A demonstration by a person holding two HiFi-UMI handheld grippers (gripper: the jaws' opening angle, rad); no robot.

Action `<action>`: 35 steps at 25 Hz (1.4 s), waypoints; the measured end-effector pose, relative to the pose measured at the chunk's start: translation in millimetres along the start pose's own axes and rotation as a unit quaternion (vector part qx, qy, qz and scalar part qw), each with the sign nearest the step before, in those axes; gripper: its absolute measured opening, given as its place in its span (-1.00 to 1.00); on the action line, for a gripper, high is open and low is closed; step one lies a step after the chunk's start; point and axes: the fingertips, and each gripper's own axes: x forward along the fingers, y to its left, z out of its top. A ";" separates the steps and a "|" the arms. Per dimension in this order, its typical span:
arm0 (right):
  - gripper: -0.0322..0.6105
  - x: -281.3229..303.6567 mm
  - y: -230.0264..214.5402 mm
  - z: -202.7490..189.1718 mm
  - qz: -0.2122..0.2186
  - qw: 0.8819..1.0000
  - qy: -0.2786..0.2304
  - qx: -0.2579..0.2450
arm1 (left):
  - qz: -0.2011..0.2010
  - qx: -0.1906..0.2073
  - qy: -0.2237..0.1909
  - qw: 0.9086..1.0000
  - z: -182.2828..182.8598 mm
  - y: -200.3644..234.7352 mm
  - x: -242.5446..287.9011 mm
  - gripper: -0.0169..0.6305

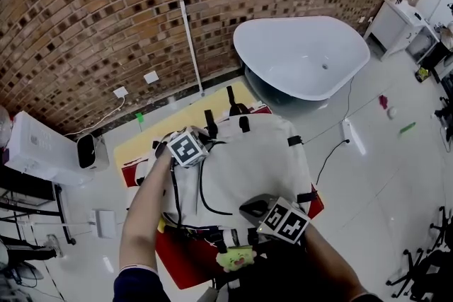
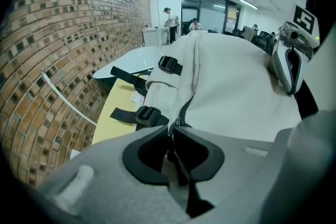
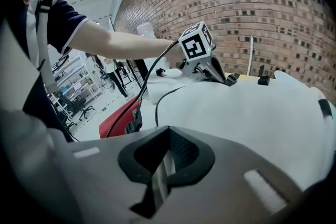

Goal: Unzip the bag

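Observation:
A white backpack with black straps and buckles lies on a red table. My left gripper is at the bag's far left side. In the left gripper view, that gripper is shut on the black zip pull, just below the slider. The dark zip line runs away up the bag. My right gripper rests on the near end of the bag. In the right gripper view, the right gripper pinches a fold of white bag fabric.
A white bathtub stands beyond the table, before a curved brick wall. A yellow board lies under the bag's far side. A yellow-green plush charm hangs at the near edge. A white box sits at the left.

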 end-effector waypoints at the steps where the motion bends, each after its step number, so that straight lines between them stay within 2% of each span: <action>1: -0.88 -0.3 -0.2 -0.1 0.001 1.000 -0.001 0.003 | 0.000 -0.004 -0.001 1.000 -1.3 -0.5 0.2 -0.83; 7: -0.88 -3.9 -5.0 1.4 0.003 1.000 -0.017 0.023 | 0.019 -0.048 0.000 0.999 -10.3 1.2 -6.3 -0.79; 9: -0.88 -5.2 -7.5 3.6 -0.001 0.999 -0.023 0.029 | 0.028 -0.068 0.001 0.997 -11.8 2.3 -9.3 -0.71; 11: -0.88 -4.3 -8.8 3.7 -0.005 0.999 -0.022 0.028 | 0.053 -0.072 0.001 0.996 -12.3 6.5 -16.7 -0.63; 17: -0.88 -5.3 -15.6 3.1 -0.032 0.999 -0.023 0.021 | 0.126 -0.085 -0.029 0.988 -2.0 13.2 -62.0 -0.58; 21: -0.88 -10.5 -20.0 9.3 -0.060 0.997 -0.038 0.016 | 0.139 -0.100 -0.060 0.983 15.5 -6.7 -90.9 -0.60; 25: -0.88 -24.5 -22.5 32.1 -0.079 0.994 -0.075 0.002 | 0.177 -0.126 -0.096 0.971 31.1 -25.3 -120.0 -0.92; 29: -0.88 -41.7 -23.6 54.2 -0.093 0.988 -0.125 -0.010 | 0.197 -0.152 -0.130 0.960 44.1 -48.2 -143.3 -0.93; 35: -0.88 -72.4 -29.5 86.8 -0.114 0.973 -0.200 -0.016 | 0.209 -0.219 -0.184 0.935 53.9 -78.8 -169.0 -0.93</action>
